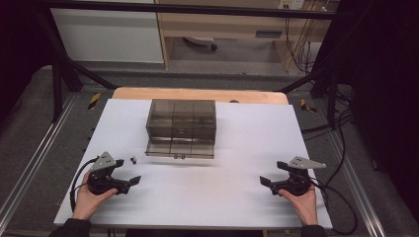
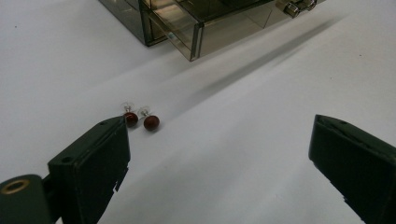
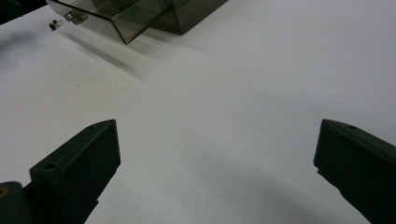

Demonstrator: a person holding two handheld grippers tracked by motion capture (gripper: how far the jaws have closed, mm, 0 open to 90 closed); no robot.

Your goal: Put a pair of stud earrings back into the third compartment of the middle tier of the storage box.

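Up close, left tool (image 2: 219,163) (jaws wide) faces red earrings (image 2: 141,120).

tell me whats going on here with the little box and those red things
A person holds a tool in each hand over a white table, both open and empty. The left tool sits nearest two small red earrings lying on the table. Behind them stands a smoky clear drawer box with its bottom drawer pulled out. The right tool rests apart on the other side. Nothing is picked up yet; the earrings look likely to go into the drawer.
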